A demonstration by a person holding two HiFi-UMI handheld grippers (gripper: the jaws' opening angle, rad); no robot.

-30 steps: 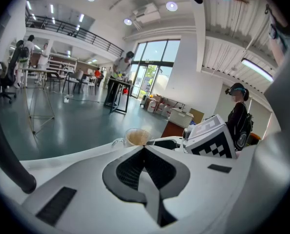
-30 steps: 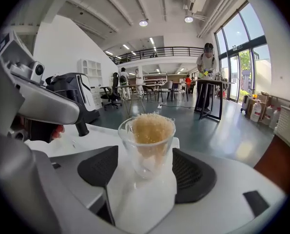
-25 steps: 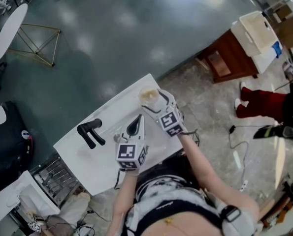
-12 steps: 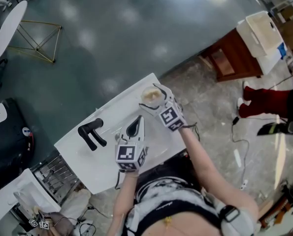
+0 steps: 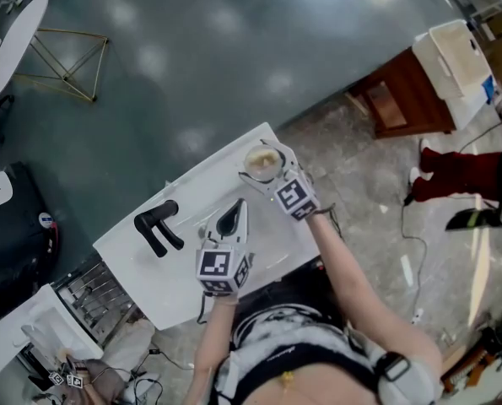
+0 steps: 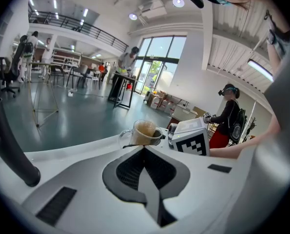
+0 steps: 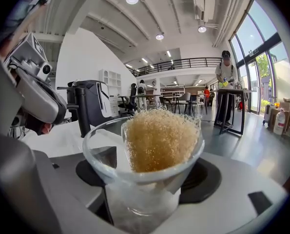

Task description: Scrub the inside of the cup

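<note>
The right tongs [image 5: 267, 169], just closing around the cup [image 5: 259, 159], shifted slightly.

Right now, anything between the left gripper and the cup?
Nothing visible. Only bare white table lies between the shut left gripper and the cup. The right gripper, whose jaws have just been closing onto the cup, sits to one side, off the path.

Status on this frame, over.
Left gripper shut, empty. Right gripper jaws just closed onto the glass cup. Tan scrub sponge stuffed inside it. Black stand sits well apart.
</note>
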